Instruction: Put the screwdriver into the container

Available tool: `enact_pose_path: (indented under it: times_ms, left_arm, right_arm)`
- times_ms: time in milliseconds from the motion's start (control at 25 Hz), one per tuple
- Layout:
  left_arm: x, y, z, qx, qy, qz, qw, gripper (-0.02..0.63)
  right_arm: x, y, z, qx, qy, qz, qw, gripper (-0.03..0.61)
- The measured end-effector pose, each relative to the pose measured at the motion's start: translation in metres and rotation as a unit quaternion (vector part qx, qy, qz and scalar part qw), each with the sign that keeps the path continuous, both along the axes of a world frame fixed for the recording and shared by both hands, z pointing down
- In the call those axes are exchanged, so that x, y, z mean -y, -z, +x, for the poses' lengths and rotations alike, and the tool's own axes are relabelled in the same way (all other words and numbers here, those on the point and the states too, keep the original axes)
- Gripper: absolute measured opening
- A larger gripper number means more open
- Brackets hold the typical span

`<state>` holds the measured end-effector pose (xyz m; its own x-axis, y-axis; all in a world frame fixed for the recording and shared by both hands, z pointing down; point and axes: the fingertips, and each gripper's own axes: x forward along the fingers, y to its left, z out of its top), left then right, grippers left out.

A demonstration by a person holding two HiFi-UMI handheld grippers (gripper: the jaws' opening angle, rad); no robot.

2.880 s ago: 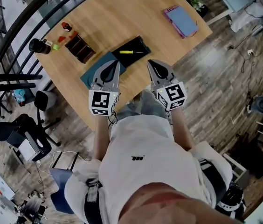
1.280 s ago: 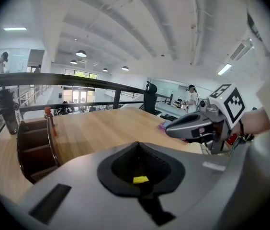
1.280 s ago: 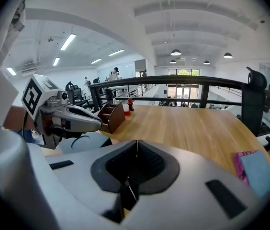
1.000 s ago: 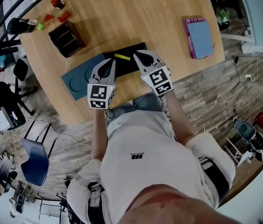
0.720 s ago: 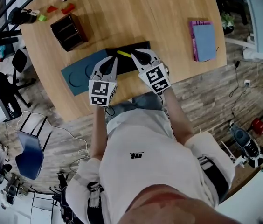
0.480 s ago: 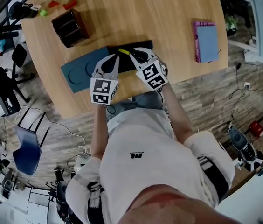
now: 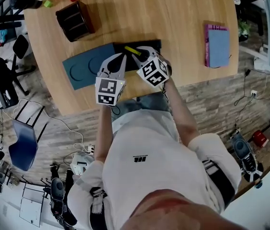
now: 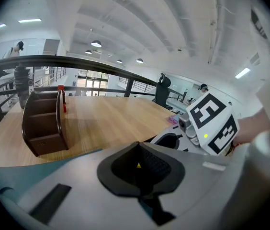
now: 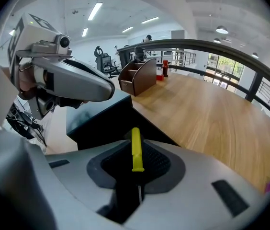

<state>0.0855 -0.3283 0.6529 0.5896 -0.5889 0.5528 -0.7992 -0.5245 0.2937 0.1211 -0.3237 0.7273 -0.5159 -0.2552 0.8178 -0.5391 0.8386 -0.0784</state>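
L gripper (image 7: 120, 57), jaws pressed together w/ nothing in them, hangs over the blue mat (image 7: 80, 68) by the table's (image 7: 163, 13) near edge. Just beside it, R gripper (image 7: 144, 55) pinches the yellow screwdriver (image 9: 136, 150) by its shaft, handle out over the black tray (image 7: 154, 43). Brown container (image 7: 75, 20) sits well apart, toward the far-left corner.

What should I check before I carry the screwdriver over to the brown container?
1. Right claw on screwdriver: ok, yellow handle between its jaws.
2. Screwdriver lifted off black tray: cannot tell.
3. Container upright, compartments open: ok.
4. Left claw empty: ok, jaws together.
5. Route to container: probably not ok, left claw sits close on that side.
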Motion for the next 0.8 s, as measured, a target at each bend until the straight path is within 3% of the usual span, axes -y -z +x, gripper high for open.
enact_pose_path:
  times_ms: [520, 800]
  left_arm:
    - [-0.008, 0.005, -0.006, 0.001, 0.028, 0.004, 0.9996, 0.008]
    - [-0.012, 0.011, -0.012, 0.003, 0.027, 0.006, 0.9996, 0.008]
  right_arm:
    - [-0.003, -0.028, -0.004, -0.044, 0.044, -0.010, 0.998, 0.075]
    - [-0.003, -0.028, -0.005, -0.034, 0.031, -0.004, 0.999, 0.064]
